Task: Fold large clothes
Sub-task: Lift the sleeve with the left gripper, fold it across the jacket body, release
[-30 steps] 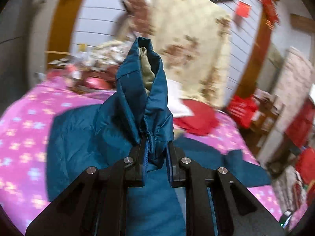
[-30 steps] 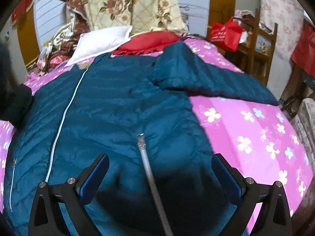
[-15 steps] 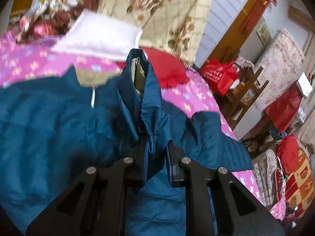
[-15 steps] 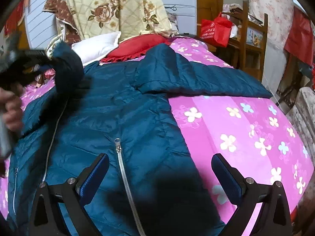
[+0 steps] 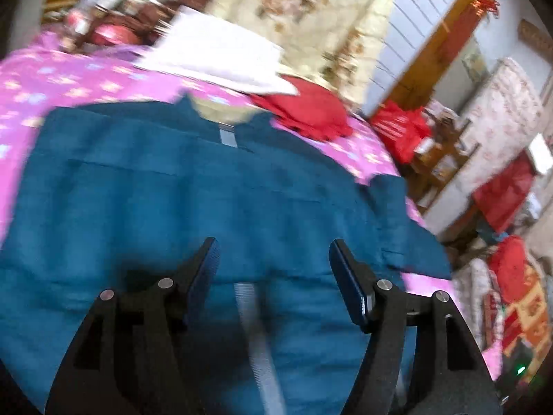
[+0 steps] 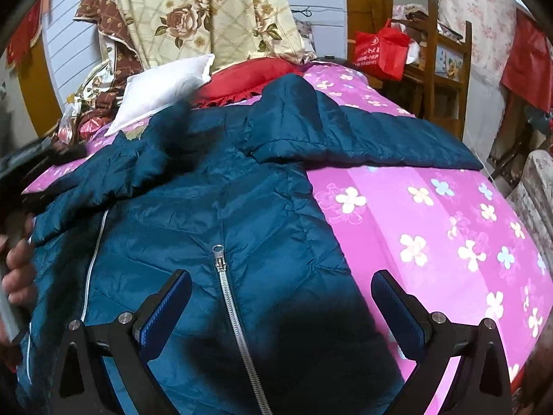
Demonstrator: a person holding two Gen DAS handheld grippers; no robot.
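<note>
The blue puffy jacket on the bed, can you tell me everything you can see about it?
The jacket is dark teal, shiny and quilted, like a thin puffer coat. It lies spread on the pink flowered bedsheet. A silver zipper runs up its front, pull near the middle. One sleeve stretches out to the right; the other side is folded across the chest. Both grippers, left and right, hover open above it, gripping nothing.

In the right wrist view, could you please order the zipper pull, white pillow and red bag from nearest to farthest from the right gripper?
1. Zipper pull, on the jacket just ahead of the right gripper.
2. White pillow, far left.
3. Red bag, far right, beyond the bed.
</note>
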